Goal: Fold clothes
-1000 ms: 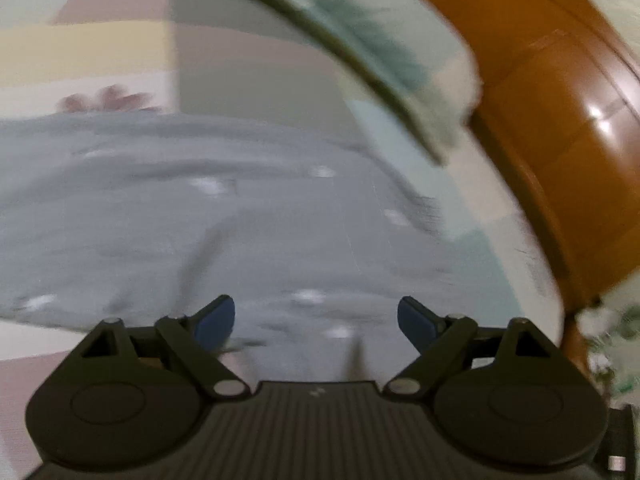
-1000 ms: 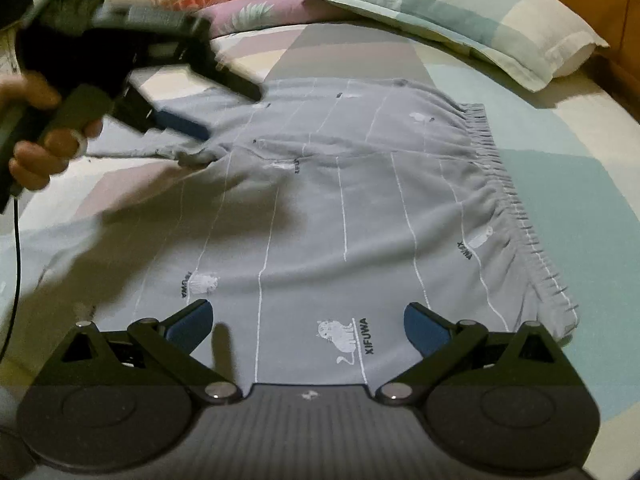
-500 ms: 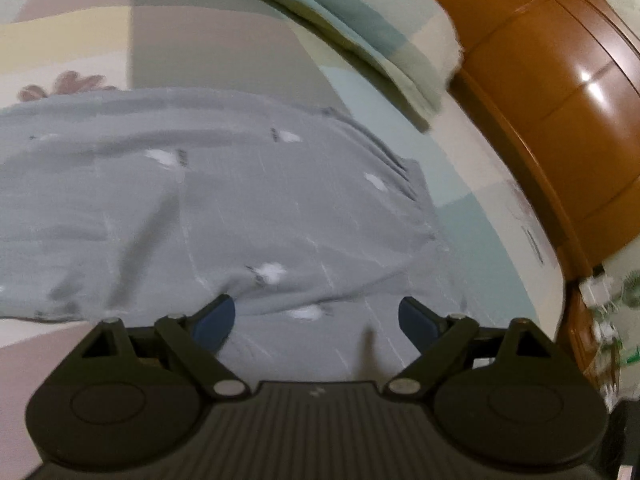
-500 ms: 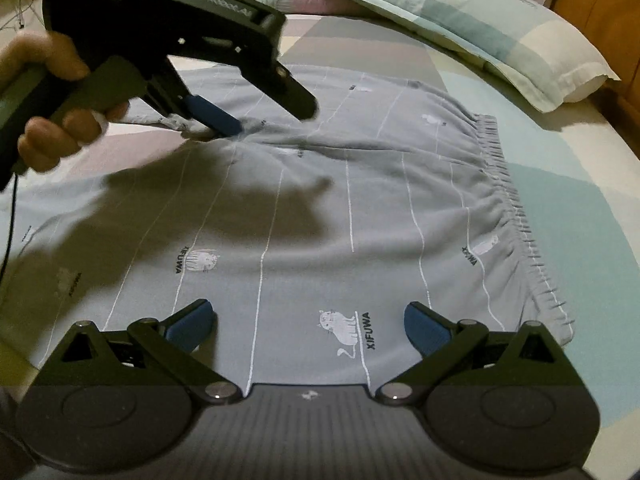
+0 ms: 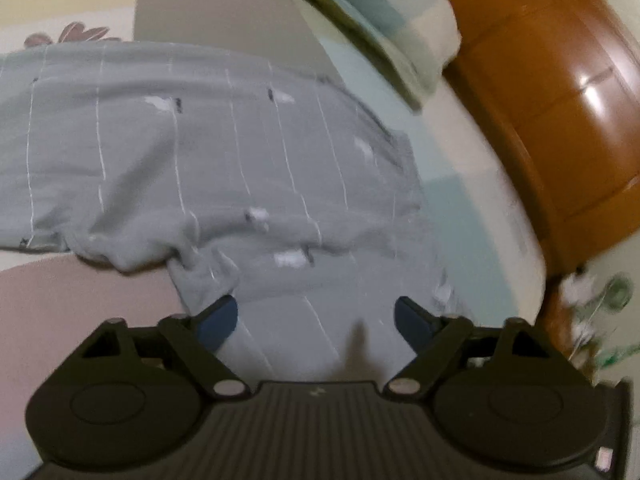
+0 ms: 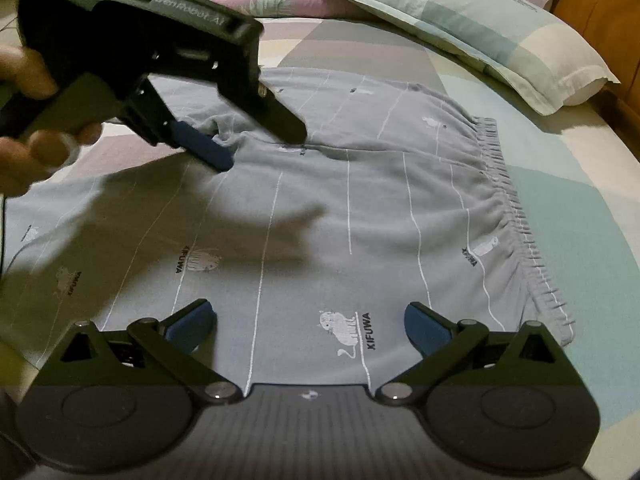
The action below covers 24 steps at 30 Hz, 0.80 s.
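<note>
Grey trousers (image 6: 360, 208) with white stripes and small cat prints lie spread flat on the bed, their gathered waistband (image 6: 516, 208) to the right. In the right wrist view a hand (image 6: 40, 148) holds my left gripper (image 6: 260, 148) low over a bunched fold at the garment's far edge. Its jaws are closing, with the fold between the blue pads (image 6: 204, 148) but not pinched. From the left wrist view, my left gripper (image 5: 316, 312) stands wide over the trousers (image 5: 240, 152). My right gripper (image 6: 308, 316) hangs open over the near edge, holding nothing.
The bed sheet (image 6: 580, 208) is a patchwork of pale colours. A checked pillow (image 6: 480, 28) lies at the far right by the orange wooden headboard (image 5: 540, 100). Past the bed's corner, small blurred items (image 5: 592, 300) show.
The left gripper has swung right and down onto the bunched fold at the trousers' far edge. The right gripper has stayed where it was.
</note>
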Tool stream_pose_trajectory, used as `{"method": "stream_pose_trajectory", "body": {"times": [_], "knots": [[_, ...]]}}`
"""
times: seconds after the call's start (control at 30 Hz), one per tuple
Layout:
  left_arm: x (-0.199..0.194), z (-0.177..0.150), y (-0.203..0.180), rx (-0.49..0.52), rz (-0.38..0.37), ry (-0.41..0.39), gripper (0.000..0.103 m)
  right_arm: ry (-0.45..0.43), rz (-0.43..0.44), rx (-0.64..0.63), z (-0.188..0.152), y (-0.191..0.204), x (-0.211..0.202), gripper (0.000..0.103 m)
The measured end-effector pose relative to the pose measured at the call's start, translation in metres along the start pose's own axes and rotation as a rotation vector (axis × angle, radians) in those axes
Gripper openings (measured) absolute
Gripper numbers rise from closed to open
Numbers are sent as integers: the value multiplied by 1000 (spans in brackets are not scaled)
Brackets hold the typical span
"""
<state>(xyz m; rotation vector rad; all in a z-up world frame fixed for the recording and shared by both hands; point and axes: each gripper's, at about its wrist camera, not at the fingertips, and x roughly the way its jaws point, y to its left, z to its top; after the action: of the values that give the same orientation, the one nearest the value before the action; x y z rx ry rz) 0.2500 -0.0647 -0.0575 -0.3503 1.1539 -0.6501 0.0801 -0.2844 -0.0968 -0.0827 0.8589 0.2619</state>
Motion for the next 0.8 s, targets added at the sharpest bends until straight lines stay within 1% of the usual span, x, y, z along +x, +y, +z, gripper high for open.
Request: {"method": "stream_pose_trajectory", "body": {"times": [0.03, 0.1, 0.13, 0.23, 0.3, 0.33, 0.37, 0.47, 0.5, 0.53, 0.57, 0.63, 0.7, 0.8], "knots": [[-4, 3, 3, -19, 12, -29, 84, -1, 0, -1, 0, 0, 0, 103], [-15, 9, 3, -16, 80, -72, 84, -2, -1, -2, 0, 0, 0, 103], [-21, 9, 2, -15, 74, -78, 84, -2, -3, -3, 0, 1, 0, 103], [-38, 0, -5, -6, 0, -88, 85, -8, -4, -6, -1, 1, 0, 103], [-43, -12, -12, 9, -58, -85, 91, -8, -4, -8, 0, 1, -1, 103], [-38, -20, -13, 11, -84, -73, 91, -2, -6, -8, 0, 0, -2, 103], [-32, -27, -12, 17, -70, -59, 91, 5, -8, -8, 0, -1, -4, 103], [-18, -46, -5, 50, 48, -23, 91, 12, -40, 8, -3, -10, -13, 103], [-13, -53, -2, 61, 87, -11, 89, 13, -60, 19, -7, -16, -18, 103], [-13, -57, -1, 73, 98, -13, 90, 15, -63, 36, -11, -23, -21, 103], [-14, -59, 0, 86, 87, -26, 91, 16, -64, 54, -15, -30, -25, 103], [-19, -62, -6, 97, 98, -35, 91, 7, -42, 99, -20, -43, -32, 103], [-23, -64, -13, 104, 118, -39, 91, 21, -48, 96, -19, -43, -32, 103], [-34, -70, -25, 131, 151, -50, 91, 40, -87, 92, -13, -35, -27, 103]]}}
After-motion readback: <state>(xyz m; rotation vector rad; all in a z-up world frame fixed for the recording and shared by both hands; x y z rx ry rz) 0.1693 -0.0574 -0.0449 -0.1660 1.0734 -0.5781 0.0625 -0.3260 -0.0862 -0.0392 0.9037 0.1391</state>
